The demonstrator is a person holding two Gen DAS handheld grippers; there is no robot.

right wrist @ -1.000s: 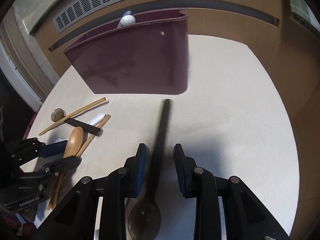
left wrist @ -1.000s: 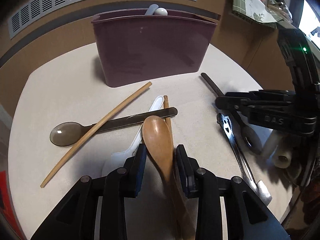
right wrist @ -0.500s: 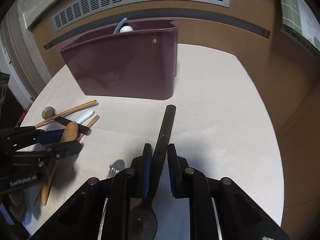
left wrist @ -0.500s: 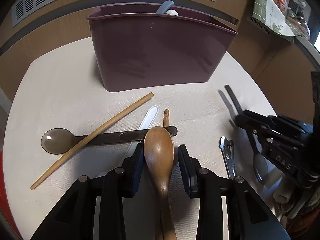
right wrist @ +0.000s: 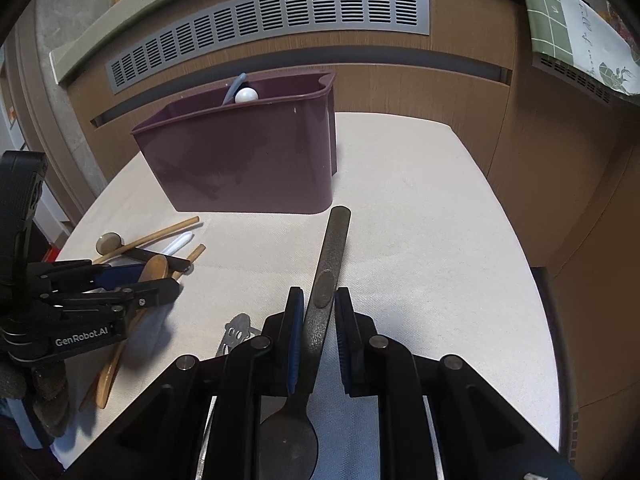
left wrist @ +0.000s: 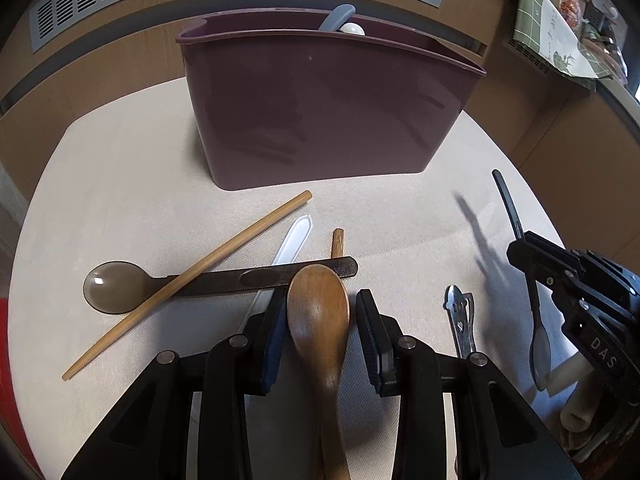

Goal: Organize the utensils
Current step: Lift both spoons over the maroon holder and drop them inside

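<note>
A maroon utensil holder (left wrist: 320, 108) stands at the back of the table, also in the right wrist view (right wrist: 248, 160). My left gripper (left wrist: 322, 320) is shut on a wooden spoon (left wrist: 320, 312), bowl forward, lifted over the other utensils. My right gripper (right wrist: 316, 320) is shut on a dark grey spoon (right wrist: 326, 280), handle pointing at the holder, held above the table. A translucent brown spoon (left wrist: 116, 292), two wooden chopsticks (left wrist: 192, 276), and a white utensil (left wrist: 294, 240) lie crossed on the table.
A metal bottle opener (left wrist: 460, 316) lies right of the left gripper. A grey handle and a white ball-ended utensil (left wrist: 352, 28) stick out of the holder. A brown cabinet with a vent grille (right wrist: 272, 28) runs behind the table (right wrist: 420, 200).
My left gripper has lifted the wooden spoon off the pile. My right gripper has closed on the dark grey spoon and raised it off the table.
</note>
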